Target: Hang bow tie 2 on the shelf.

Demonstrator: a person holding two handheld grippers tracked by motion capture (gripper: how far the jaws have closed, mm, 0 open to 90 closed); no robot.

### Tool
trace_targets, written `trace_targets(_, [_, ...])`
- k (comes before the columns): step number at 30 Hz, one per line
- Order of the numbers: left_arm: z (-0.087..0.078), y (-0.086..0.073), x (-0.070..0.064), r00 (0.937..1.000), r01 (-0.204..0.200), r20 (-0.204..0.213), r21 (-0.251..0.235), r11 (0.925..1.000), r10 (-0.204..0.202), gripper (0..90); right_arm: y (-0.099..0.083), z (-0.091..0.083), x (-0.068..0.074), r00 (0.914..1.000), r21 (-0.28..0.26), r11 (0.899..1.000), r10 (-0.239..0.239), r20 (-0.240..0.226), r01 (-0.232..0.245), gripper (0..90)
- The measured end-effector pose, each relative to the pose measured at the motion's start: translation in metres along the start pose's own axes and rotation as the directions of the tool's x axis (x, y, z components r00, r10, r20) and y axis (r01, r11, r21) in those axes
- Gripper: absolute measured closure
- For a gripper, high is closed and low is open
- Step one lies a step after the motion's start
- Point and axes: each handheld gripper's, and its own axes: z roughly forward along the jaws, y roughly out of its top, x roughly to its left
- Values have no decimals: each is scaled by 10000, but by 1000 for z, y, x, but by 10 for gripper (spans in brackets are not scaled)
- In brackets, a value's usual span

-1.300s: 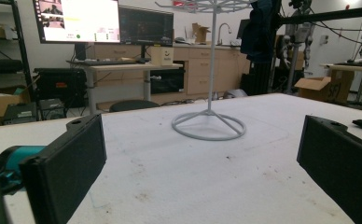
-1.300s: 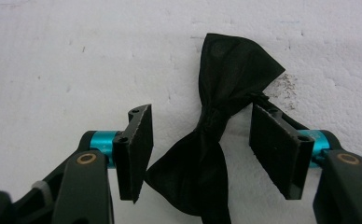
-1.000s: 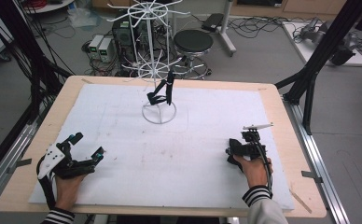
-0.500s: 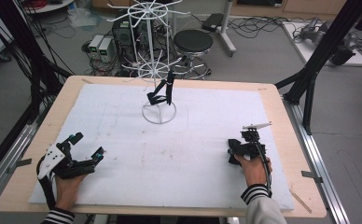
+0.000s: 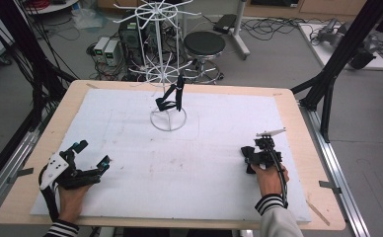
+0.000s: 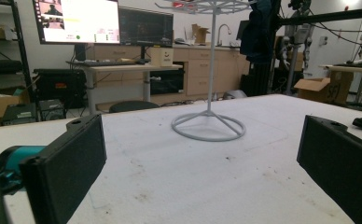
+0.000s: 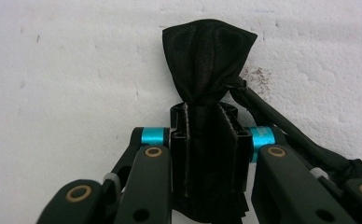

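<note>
A white wire rack stands at the far middle of the table, and a black cloth item hangs from its lower arms. In the left gripper view the rack's ring base lies ahead. My left gripper rests near the front left corner, open, with nothing between its fingers. My right gripper lies at the front right, pointing left. It is shut on a black cloth piece, which bunches out past the gripper's tips onto the white surface; a black cord runs off to its right.
A white sheet covers the wooden table. A dark metal frame post stands off the right edge. A stool and cables lie on the floor beyond the far edge.
</note>
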Motion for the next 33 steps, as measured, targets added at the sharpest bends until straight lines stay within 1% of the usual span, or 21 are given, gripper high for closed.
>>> trace_targets(4, [0, 0, 0, 10000, -26, 18, -7, 10000, 26, 17, 0, 0, 0, 10000, -1, 10000, -11, -83, 11, 764])
trace_targets(8, [0, 0, 0, 10000, -21, 9, -13, 10000, 21, 17, 0, -2, -2, 9997, -152, 9999, -72, -230, 69, 764])
trace_targets(12, [0, 0, 0, 10000, -24, 18, -8, 10000, 25, 17, 1, -4, -2, 9986, -368, 9993, -79, -526, 60, 764])
trace_targets(13, [0, 0, 0, 10000, -34, 18, -10, 10000, 34, 17, 1, -4, -3, 9975, -524, 9985, -194, -677, 159, 764])
trace_targets(15, [0, 0, 0, 10000, -36, 19, -2, 10000, 36, 17, 2, -7, -2, 9935, -694, 9974, -276, -1104, 200, 764])
trace_targets(16, [0, 0, 0, 10000, -38, 14, -7, 10000, 38, 17, 2, -8, -2, 9922, -810, 9963, -400, -1177, 305, 764])
trace_targets(17, [0, 0, 0, 10000, -40, 14, -2, 10000, 40, 17, 2, -9, -1, 9898, -968, 9948, -436, -1355, 306, 764])
trace_targets(19, [0, 0, 0, 10000, -47, 5, -5, 10000, 47, 17, 3, -12, -1, 9833, -1166, 9929, -425, -1768, 219, 764])
trace_targets(20, [0, 0, 0, 10000, -46, 7, -3, 10000, 46, 17, 4, -14, -1, 9783, -1390, 9901, -478, -2017, 197, 764])
trace_targets(21, [0, 0, 0, 10000, -44, 5, 4, 10000, 44, 17, 4, -16, -1, 9747, -1485, 9889, -431, -2193, 103, 764])
trace_targets(22, [0, 0, 0, 10000, -49, 5, -2, 10000, 49, 17, 5, -17, -1, 9719, -1675, 9858, -512, -2298, 124, 764])
trace_targets(23, [0, 0, 0, 10000, -52, 5, -3, 10000, 52, 17, 5, -19, -1, 9687, -1722, 9850, -496, -2433, 72, 764])
trace_targets(25, [0, 0, 0, 10000, -46, 6, -5, 10000, 46, 17, 7, -22, -2, 9616, -1913, 9814, -685, -2659, 170, 764])
trace_targets(27, [0, 0, 0, 10000, -36, -4, -2, 10000, 36, 17, 8, -24, -1, 9560, -2088, 9779, -722, -2845, 117, 764])
trace_targets(28, [0, 0, 0, 10000, -46, 1, -4, 10000, 46, 17, 9, -26, -2, 9518, -2188, 9757, -778, -2965, 116, 764])
trace_targets(29, [0, 0, 0, 10000, -37, -3, -11, 10000, 37, 17, 10, -28, -2, 9504, -2228, 9749, -731, -3024, 41, 764])
trace_targets(32, [0, 0, 0, 10000, -48, -10, -1, 10000, 48, 17, 12, -32, -1, 9464, -2423, 9702, -801, -3130, 20, 764])
trace_targets(33, [0, 0, 0, 10000, -41, -6, -6, 10000, 41, 17, 13, -33, -1, 9433, -2493, 9684, -784, -3224, -48, 764])
